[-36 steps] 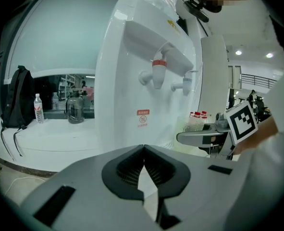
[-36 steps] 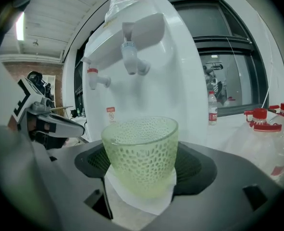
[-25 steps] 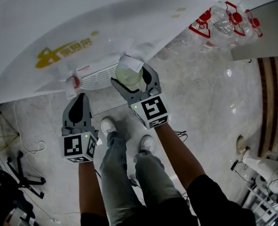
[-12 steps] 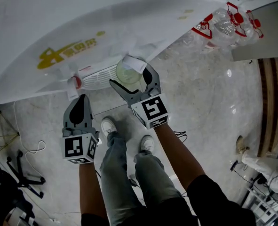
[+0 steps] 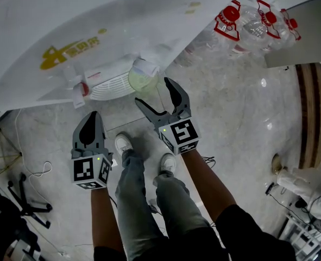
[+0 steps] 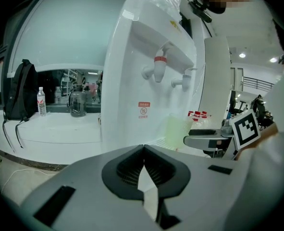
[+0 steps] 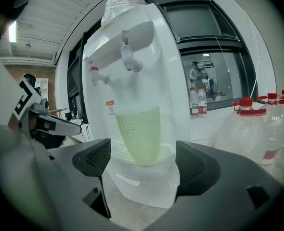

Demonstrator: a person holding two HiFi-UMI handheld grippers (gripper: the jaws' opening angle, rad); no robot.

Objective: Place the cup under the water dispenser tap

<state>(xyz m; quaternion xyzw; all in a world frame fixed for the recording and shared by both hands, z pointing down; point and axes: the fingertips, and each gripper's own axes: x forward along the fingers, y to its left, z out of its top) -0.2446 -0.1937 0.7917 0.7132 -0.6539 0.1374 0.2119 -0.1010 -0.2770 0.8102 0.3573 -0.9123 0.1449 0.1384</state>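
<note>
Pale green cup stands upright on the drip tray of the white water dispenser, under the white tap. Right gripper jaws spread wide, just been opening, nothing pinched; cup just past the tips, untouched. Left gripper jaws pressed together, empty, off to the left, clear of the cup

It looks like an office break area: a white water dispenser on a polished stone floor, spare water jugs beside it, a backpack on a counter.
</note>
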